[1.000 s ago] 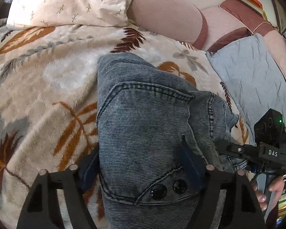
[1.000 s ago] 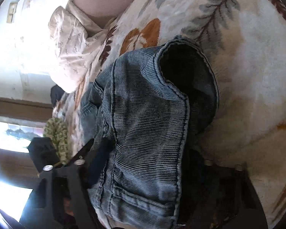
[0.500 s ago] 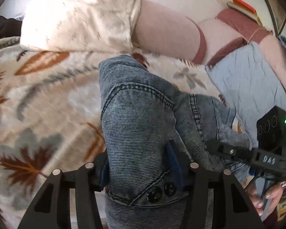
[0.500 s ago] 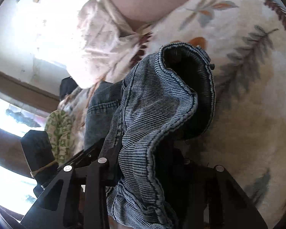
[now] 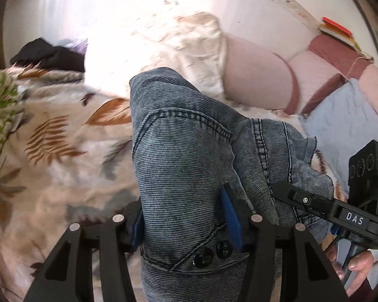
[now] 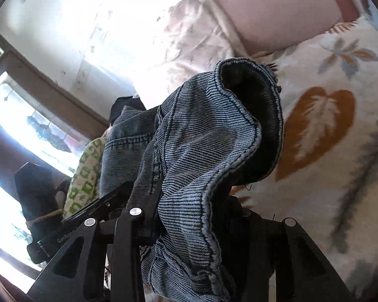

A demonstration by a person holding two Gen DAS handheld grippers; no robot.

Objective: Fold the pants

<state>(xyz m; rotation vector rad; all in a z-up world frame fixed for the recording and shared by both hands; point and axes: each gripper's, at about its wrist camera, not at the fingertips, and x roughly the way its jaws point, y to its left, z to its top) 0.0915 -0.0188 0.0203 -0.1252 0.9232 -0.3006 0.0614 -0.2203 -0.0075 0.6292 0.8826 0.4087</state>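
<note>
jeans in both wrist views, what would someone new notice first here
The grey-blue jeans fill the middle of both views, bunched and lifted off the leaf-print blanket. The left gripper is clamped on them just above two black buttons, and the right gripper grips a hemmed edge whose dark inside gapes open. Behind them, a cream pillow and a pink bolster lie along the wall.

Left gripper [image 5: 186, 216] clamped on denim pants [image 5: 184, 156], blue pads pressing both sides near two black buttons [image 5: 213, 250]. Right gripper [image 5: 302, 198] grips adjoining fabric. Leaf-print blanket [image 5: 50, 151] beneath.
</note>
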